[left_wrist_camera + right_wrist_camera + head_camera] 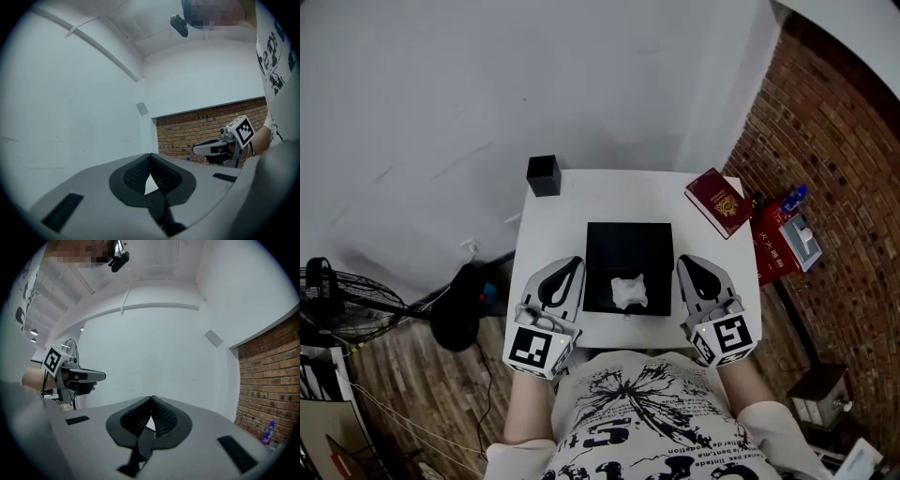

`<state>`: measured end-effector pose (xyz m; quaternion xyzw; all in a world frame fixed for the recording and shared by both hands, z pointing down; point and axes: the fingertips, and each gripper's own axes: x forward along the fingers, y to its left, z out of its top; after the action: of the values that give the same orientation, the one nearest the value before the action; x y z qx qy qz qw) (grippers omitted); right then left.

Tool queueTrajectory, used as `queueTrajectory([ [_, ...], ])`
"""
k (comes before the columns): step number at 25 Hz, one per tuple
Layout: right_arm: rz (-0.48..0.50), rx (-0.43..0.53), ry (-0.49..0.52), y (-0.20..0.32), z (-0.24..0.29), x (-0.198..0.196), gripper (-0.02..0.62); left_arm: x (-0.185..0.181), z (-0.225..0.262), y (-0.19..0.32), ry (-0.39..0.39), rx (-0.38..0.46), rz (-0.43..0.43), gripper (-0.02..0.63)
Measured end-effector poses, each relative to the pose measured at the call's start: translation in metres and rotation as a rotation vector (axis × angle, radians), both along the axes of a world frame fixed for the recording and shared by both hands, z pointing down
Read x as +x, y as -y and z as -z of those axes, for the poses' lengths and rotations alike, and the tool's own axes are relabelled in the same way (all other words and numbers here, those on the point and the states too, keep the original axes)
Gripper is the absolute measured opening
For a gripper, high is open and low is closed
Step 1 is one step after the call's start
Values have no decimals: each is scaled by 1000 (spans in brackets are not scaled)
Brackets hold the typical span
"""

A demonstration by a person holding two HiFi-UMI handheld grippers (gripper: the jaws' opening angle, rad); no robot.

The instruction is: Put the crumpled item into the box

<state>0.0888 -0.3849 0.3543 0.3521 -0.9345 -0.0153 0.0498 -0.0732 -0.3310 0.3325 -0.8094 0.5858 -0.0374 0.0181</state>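
The white tabletop [609, 187] carries a black box [628, 246] at its near edge, with the crumpled item [630, 292] inside. The left hand-held gripper [574, 264] and right hand-held gripper [687, 263] flank the box, jaws closed and empty. A brick wall [834, 169] stands beyond the right edge.

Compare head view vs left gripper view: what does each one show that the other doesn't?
Head view only: the white table, the black box on it with the crumpled item lying inside, a small black container at the table's far left corner, and a red booklet at its far right corner.
Left gripper view only: the left gripper claw up close, shut with nothing between the tips.
Both: the right gripper with its marker cube, the brick wall, and the person's printed shirt.
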Motion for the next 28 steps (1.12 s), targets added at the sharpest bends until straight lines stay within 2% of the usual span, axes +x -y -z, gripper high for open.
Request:
queueTrajectory([
  [14,13,8,2,-3,0,6,12,11,0,-1,4,-4,7,14],
  [18,9,18,11,1,2,10,12,15,-1,4,39,-18,32,14],
  [21,-10,13,17,4,1,14,12,19,3,7,25,0,31,14],
  [25,-10,19,8,7,-2,16,12,19,-6,9,38,-35,23,14],
  [28,-14,19,10,9,-2,19,12,21,-3,14,12,-20,38,14],
])
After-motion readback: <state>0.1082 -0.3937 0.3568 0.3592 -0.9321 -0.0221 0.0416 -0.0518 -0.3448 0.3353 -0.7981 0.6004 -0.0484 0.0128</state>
